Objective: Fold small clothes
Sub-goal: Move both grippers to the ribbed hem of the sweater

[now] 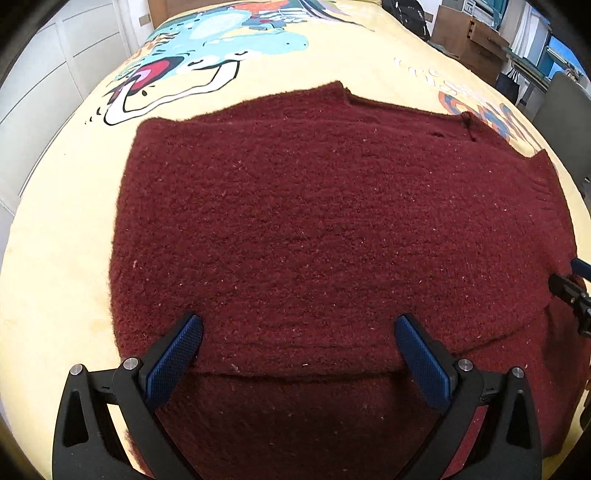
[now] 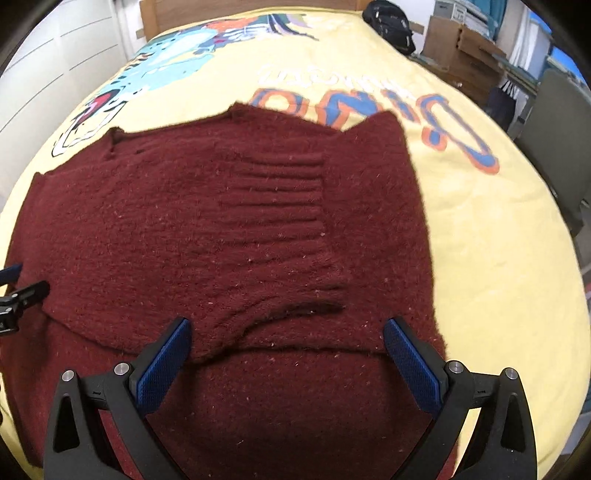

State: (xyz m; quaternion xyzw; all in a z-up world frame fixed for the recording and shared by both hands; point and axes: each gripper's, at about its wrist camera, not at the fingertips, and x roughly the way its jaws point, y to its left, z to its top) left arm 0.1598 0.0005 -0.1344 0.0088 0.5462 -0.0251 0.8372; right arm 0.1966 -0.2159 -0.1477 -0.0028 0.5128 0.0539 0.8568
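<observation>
A dark red knitted sweater [image 1: 314, 229] lies flat on a yellow printed bedspread [image 1: 66, 206], with a flap folded over its near part. My left gripper [image 1: 298, 325] is open just above the fold edge, holding nothing. In the right wrist view the sweater [image 2: 184, 229] shows a ribbed cuff [image 2: 273, 206] of a sleeve folded across it. My right gripper [image 2: 287, 328] is open above the near fold edge, empty. Each gripper shows at the edge of the other's view: the right one [image 1: 572, 291] and the left one [image 2: 18, 295].
The bedspread [image 2: 498, 240] has a cartoon dinosaur print [image 1: 207, 48] and orange-blue lettering [image 2: 369, 110]. White cupboards [image 1: 48, 81] stand to the left. Cardboard boxes [image 2: 458, 48], a black bag [image 2: 391, 22] and a grey chair [image 2: 554, 129] stand at the right.
</observation>
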